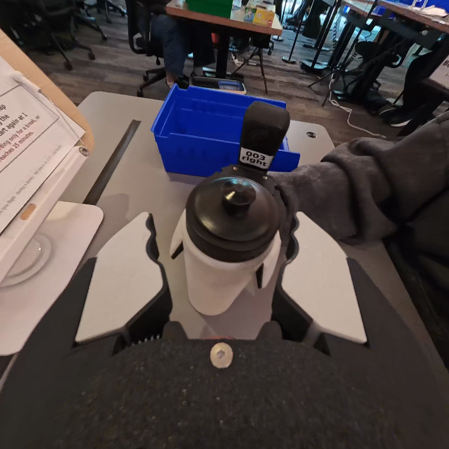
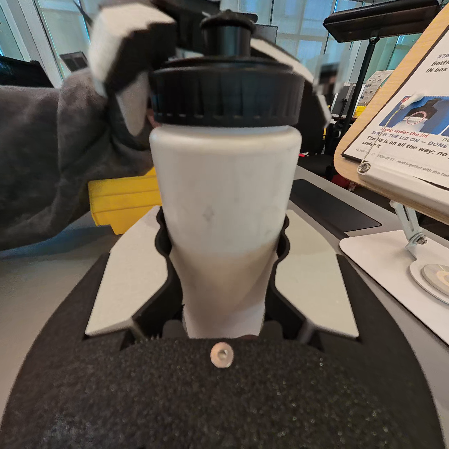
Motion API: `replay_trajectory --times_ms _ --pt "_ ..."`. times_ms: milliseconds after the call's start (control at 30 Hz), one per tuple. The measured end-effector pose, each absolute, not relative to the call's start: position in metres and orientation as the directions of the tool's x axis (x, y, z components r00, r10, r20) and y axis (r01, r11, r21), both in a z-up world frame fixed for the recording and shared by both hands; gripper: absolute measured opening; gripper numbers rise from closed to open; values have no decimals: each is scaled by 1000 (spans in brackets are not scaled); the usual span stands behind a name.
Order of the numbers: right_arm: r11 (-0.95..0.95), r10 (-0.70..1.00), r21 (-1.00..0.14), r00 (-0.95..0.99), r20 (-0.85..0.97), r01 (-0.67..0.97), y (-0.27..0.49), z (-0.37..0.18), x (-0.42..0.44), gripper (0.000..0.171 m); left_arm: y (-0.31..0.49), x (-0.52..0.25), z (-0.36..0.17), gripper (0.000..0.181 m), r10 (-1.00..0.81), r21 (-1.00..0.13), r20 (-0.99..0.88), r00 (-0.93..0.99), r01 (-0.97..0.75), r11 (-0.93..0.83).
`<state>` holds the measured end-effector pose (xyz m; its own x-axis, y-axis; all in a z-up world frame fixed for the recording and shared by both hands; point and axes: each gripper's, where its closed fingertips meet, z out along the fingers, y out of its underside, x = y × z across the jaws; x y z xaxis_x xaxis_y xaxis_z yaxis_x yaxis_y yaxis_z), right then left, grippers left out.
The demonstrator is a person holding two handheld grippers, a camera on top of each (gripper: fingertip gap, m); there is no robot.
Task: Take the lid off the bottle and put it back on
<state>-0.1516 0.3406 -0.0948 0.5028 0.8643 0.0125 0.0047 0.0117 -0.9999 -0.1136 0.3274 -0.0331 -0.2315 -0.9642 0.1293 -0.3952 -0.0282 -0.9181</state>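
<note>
Right wrist view: right claw clenched on bottle, upright on bench. Left claw spread wide around lid, not gripping. Close squarely on ribbed rim, then twist; keep bottle pinned.

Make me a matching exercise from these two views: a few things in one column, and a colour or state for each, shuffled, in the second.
Things:
1. lid
2. bottle
3. bin
4. left gripper

Colour or state:
A. blue, behind the bottle on the table
B. black, sitting on the bottle
C. open, fingers either side of the lid
D. white, held by the right gripper

Pairs: 1-B, 2-D, 3-A, 4-C
</note>
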Motion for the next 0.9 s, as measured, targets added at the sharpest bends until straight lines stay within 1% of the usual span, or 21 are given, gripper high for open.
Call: replay_trajectory --times_ms 67,133,267,367,433,533,633,733,800,867,900 --pt "12 864 -1000 503 12 3 341 -95 -152 87 325 -110 -34 93 -949 -931 128 -288 -363 -16" --pt "7 860 -1000 510 4 -3 342 -94 -151 87 318 -110 -32 76 -929 -940 140 -344 -341 -15" --pt "13 860 -1000 511 12 1 341 -95 -150 87 319 -108 -32 76 -956 -944 120 -268 -330 -26" --pt "14 855 -1000 519 13 2 342 -95 -150 87 322 -107 -32 76 -987 -935 112 -114 -349 -66" --pt "15 850 -1000 526 15 5 343 -95 -149 87 324 -106 -32 76 -993 -935 110 28 -337 -113" --pt "18 848 -1000 530 19 6 343 -95 -150 87 329 -107 -30 76 -956 -955 119 269 -234 -184" --pt "21 844 -1000 536 25 14 343 -95 -152 87 335 -112 -28 76 -853 -973 150 500 -80 -218" --pt "26 839 -999 544 33 22 344 -95 -153 87 339 -115 -26 76 -694 -977 167 701 24 -212" --pt "25 838 -1000 545 28 13 345 -95 -150 88 344 -110 -26 77 -589 -985 124 798 29 -168" --pt "19 838 -1000 545 13 -5 345 -94 -146 88 348 -107 -29 77 -519 -992 22 855 -46 -118" --pt "19 840 -1000 542 16 -1 345 -94 -146 87 348 -108 -29 77 -493 -993 6 870 -55 -107"
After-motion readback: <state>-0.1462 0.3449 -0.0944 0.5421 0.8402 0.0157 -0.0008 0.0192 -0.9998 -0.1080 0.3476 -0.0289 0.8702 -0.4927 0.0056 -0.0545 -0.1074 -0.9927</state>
